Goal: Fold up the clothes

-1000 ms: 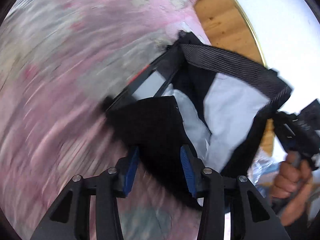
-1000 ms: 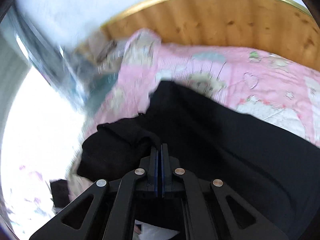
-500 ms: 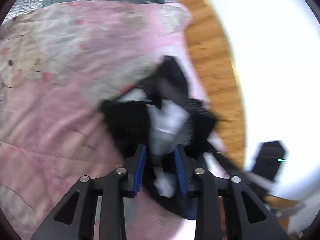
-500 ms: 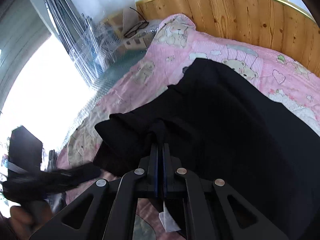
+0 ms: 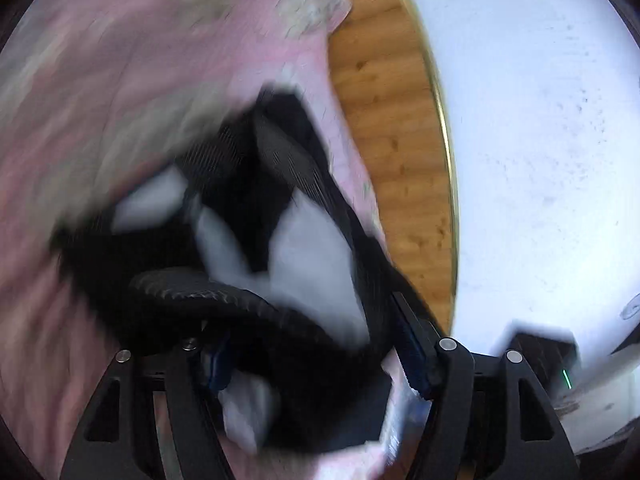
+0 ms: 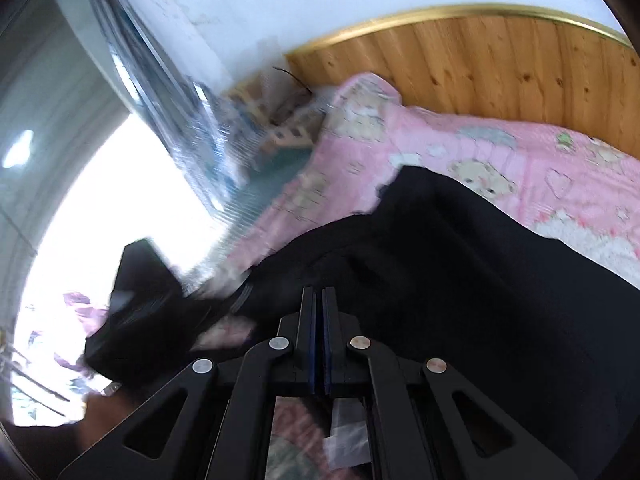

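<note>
A black garment (image 5: 224,296) with a ribbed waistband and white inner lining (image 5: 312,264) hangs bunched over a pink quilt (image 5: 120,80). My left gripper (image 5: 316,360) is open, its blue pads wide apart with the waistband draped between them. In the right wrist view the same black garment (image 6: 480,280) spreads across the quilt (image 6: 540,184). My right gripper (image 6: 319,296) is shut on a fold of it. The other gripper (image 6: 132,312) shows as a dark blur at lower left, above a hand (image 6: 100,412).
A wooden headboard (image 6: 500,64) with a gold rim runs behind the bed, under a white wall (image 5: 540,120). Shiny plastic-wrapped items (image 6: 192,120) stand beside a bright window at the left. A white tag (image 6: 348,440) hangs under the right gripper.
The left gripper's fingers have spread much wider and sit closer in under the waistband. The right gripper stays shut on the fabric; the view has swung and blurred.
</note>
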`<state>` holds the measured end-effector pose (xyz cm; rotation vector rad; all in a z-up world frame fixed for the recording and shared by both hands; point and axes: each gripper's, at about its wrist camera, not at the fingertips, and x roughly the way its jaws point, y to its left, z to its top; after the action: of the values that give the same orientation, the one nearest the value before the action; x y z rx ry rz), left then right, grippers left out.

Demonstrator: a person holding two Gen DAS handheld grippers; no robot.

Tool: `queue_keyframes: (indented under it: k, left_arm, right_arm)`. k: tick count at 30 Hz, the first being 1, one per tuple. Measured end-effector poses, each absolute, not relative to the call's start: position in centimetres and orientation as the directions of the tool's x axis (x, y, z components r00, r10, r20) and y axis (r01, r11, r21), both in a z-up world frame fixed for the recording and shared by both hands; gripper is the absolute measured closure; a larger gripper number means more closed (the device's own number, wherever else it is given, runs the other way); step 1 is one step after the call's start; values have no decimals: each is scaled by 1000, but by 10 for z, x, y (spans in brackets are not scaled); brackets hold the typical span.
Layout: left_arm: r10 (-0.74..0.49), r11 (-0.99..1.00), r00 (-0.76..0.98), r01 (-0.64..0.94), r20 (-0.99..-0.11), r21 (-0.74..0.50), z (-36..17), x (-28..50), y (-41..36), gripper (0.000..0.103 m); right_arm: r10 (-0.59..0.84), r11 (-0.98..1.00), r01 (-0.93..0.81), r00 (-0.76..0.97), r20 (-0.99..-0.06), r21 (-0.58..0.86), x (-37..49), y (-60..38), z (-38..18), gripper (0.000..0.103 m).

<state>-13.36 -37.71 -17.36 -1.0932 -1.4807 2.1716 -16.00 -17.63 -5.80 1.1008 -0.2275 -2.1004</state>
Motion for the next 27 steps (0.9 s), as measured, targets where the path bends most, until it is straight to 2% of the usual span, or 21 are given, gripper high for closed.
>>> queue_keyframes:
  k: [2,3,7,8,11,13,17,20,22,24,27]
  left_arm:
    - [562,-425,-737,132,-376,-895,-165,-139,-392,36]
    - [550,-424,-744,143,-379,-894,-166,-136,-399,36]
    - [531,-436,-699,261,-480,-861,-187,-98,-414,36]
    - [528,-444,-684,283,-503,-850,-191,-88,-413,36]
    - [520,-472,-645,330,-560,-818,-200,-64,-407,36]
    - [512,-475,-628,360,-585,-803,-203,-58,-403,35]
    - [520,-511,-554,408,-650,-756,-201,-65,-387,35]
    - [467,-548,-527,459,-711,-700,-192,-62,-378,35]
    - [443,-528,-566,462,-695,-713,-179,-51,-379,34]
    - [481,-479,-557,480,-677,-735,-179,-52,-375,27]
    - [522,-441,-526,508,-672,-740,-187,-72,-364,27]
  right_arm:
    - [-699,-688,554,-329,-635,469,-154,-179,-58,102]
    - [-698,-683,560,-310,-646,469,-151,-183,-63,101]
    - [-660,-692,557,-231,-715,459,-136,-193,-100,99]
    - [-649,-705,538,-227,-726,462,-132,-188,-107,96]
    - [-656,-727,446,-226,-720,523,-118,-147,-114,80]
    - [-655,-742,383,-242,-716,550,-107,-108,-115,78]
    - [-539,-842,188,-325,-777,506,-86,-9,-124,72]
    - [-475,-870,53,-352,-806,489,-79,40,-132,68]
    - [-458,-877,39,-370,-808,479,-75,50,-131,62]
    - [-460,-881,83,-380,-802,466,-73,40,-128,58]
    - [-455,-888,122,-383,-804,444,-74,20,-133,57]
